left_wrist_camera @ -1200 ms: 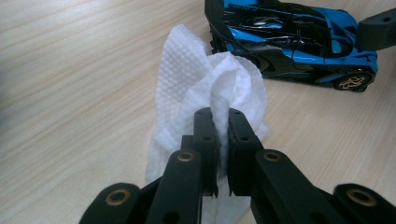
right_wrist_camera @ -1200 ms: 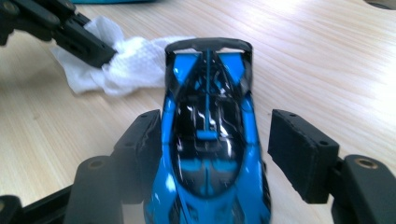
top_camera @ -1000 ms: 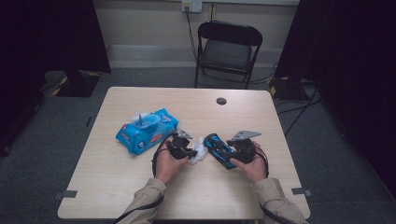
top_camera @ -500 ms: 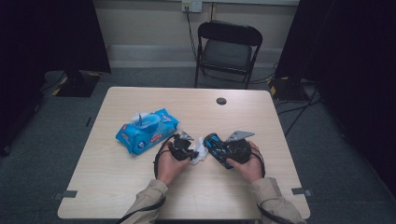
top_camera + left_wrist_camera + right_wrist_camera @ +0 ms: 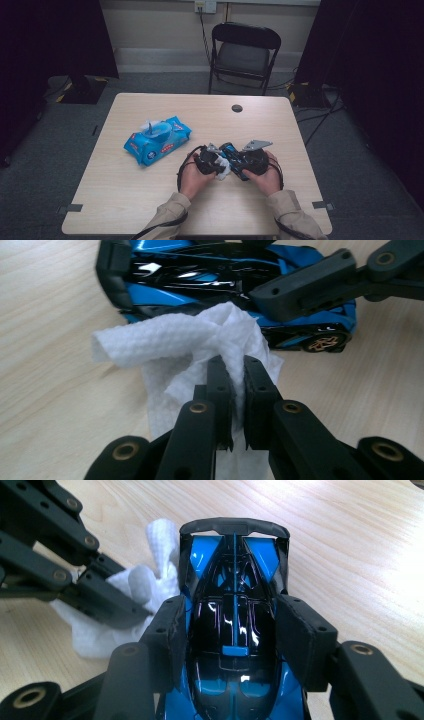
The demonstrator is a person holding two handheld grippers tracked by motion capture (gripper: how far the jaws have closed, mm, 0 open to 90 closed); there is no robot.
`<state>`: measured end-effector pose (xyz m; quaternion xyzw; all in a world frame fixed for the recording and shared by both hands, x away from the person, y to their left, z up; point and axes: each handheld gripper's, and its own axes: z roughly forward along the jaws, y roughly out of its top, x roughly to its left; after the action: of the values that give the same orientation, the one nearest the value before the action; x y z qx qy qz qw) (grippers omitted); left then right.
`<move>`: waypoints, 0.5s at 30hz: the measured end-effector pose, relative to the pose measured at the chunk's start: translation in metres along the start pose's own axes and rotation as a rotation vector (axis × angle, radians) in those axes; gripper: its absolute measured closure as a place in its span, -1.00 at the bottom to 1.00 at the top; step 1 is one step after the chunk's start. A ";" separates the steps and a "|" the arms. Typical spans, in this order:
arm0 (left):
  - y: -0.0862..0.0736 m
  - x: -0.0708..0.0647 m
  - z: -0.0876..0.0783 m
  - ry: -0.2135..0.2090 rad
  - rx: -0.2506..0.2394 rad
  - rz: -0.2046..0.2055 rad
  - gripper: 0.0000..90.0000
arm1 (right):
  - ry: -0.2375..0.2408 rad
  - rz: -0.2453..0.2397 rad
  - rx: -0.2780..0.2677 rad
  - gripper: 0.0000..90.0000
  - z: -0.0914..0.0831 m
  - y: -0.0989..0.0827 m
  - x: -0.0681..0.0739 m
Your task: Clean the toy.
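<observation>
Right gripper [image 5: 227, 630] clamping toy car [image 5: 232, 605] steady on table — left gripper [image 5: 234, 385] pinching wipe [image 5: 190, 340], pressing it against car's side for cleaning.

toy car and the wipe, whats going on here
A person is cleaning a blue and black toy car on the table. The right claw has just closed on the car's sides and grips it. The left claw is shut on a white wet wipe, bunched against the car's side. An open wipe pack lies on the left.
</observation>
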<state>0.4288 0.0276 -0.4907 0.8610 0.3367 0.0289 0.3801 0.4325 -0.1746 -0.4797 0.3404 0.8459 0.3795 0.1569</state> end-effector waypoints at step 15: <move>0.001 -0.035 0.009 -0.031 0.018 0.077 0.88 | -0.006 0.014 0.001 0.14 0.001 0.002 -0.002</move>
<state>0.4052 0.0002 -0.4896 0.8770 0.2978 0.0272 0.3761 0.4351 -0.1742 -0.4789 0.3477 0.8432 0.3790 0.1565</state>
